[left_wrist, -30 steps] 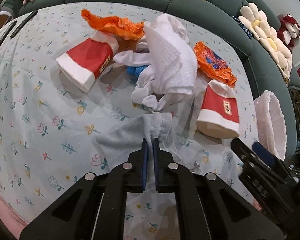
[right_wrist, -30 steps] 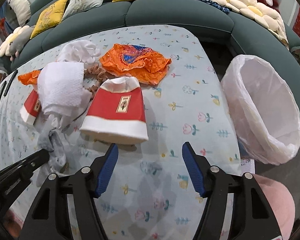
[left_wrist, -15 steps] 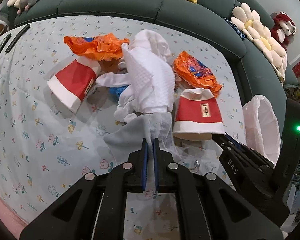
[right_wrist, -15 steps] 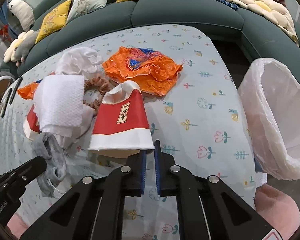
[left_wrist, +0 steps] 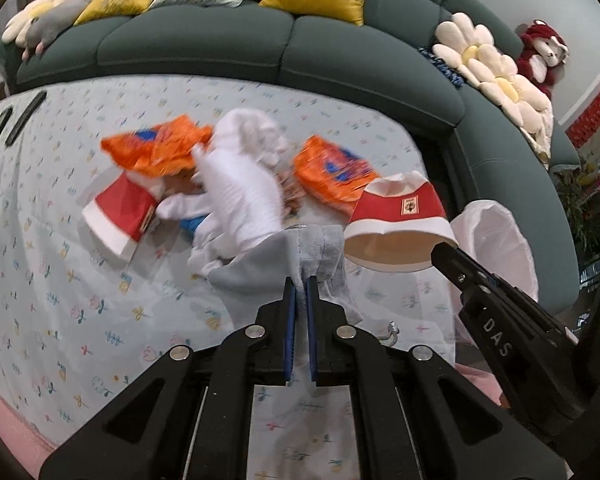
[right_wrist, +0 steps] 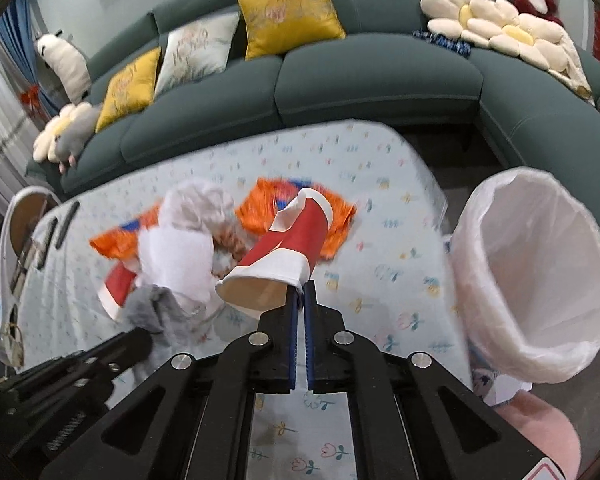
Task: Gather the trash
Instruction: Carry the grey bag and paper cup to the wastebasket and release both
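My left gripper (left_wrist: pixel 301 282) is shut on a grey cloth (left_wrist: pixel 272 268), which hangs lifted above the flowered table (left_wrist: pixel 80 300). My right gripper (right_wrist: pixel 301 288) is shut on the rim of a red and white paper cup (right_wrist: pixel 288 252), held in the air and tilted; the same cup (left_wrist: pixel 398 220) shows in the left wrist view. On the table lie a second red cup (left_wrist: pixel 120 216), white paper towels (left_wrist: pixel 240 184) and two orange wrappers (left_wrist: pixel 156 148) (left_wrist: pixel 332 172). A bin lined with a white bag (right_wrist: pixel 536 276) stands off the table's right edge.
A dark green sofa (right_wrist: pixel 340 80) with yellow cushions (right_wrist: pixel 288 12) curves behind the table. Dark remote controls (left_wrist: pixel 24 120) lie at the table's far left. A pink stool (right_wrist: pixel 540 424) sits below the bin.
The right gripper closed on the red cup's rim and lifted it off the table. The left gripper rose with the grey cloth still in it.
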Demonstrator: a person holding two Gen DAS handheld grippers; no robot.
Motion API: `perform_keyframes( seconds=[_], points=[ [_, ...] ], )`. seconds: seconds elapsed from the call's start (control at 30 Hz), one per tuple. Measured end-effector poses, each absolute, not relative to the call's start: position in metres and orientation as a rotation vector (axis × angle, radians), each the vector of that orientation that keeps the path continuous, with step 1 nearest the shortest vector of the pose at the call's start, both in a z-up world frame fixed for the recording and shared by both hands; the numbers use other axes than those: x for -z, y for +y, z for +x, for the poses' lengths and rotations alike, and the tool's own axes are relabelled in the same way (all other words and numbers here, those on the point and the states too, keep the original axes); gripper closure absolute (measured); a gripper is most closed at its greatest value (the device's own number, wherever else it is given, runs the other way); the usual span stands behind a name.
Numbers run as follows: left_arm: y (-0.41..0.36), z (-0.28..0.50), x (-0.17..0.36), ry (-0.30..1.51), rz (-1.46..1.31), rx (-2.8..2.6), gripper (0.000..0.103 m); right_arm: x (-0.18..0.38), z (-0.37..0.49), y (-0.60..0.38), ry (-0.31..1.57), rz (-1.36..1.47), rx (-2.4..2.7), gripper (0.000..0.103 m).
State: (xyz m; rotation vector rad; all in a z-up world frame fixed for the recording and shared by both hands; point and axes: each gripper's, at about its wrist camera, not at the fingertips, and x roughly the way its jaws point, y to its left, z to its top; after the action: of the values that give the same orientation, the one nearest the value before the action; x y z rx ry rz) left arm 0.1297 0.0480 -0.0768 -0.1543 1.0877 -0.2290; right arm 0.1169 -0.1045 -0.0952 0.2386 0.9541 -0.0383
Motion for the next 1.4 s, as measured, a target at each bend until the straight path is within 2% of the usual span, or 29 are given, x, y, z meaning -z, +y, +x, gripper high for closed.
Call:
perform_keyframes(
  seconds=[0.4,0.67,1.23,1.4],
  points=[
    [-0.027,0.124,0.024,0.978,-0.072,0.343,0.098,0.027,0.095,-0.169,0.792,0.292,0.095,0.100],
    [-0.089,0.113,0.006,0.941,-0.013,0.435,0.098,0.006,0.075,-0.223,0.725,0.322,0.165,0.100],
    [-0.199,0.112,0.015,0.963,0.069,0.607,0.098,0.021,0.038,-0.340,0.721,0.402,0.349,0.100],
    [-0.217,0.116,0.022,0.981,0.061,0.638,0.094,0.034,0.037,-0.357,0.739,0.429,0.376,0.100]
  ],
)
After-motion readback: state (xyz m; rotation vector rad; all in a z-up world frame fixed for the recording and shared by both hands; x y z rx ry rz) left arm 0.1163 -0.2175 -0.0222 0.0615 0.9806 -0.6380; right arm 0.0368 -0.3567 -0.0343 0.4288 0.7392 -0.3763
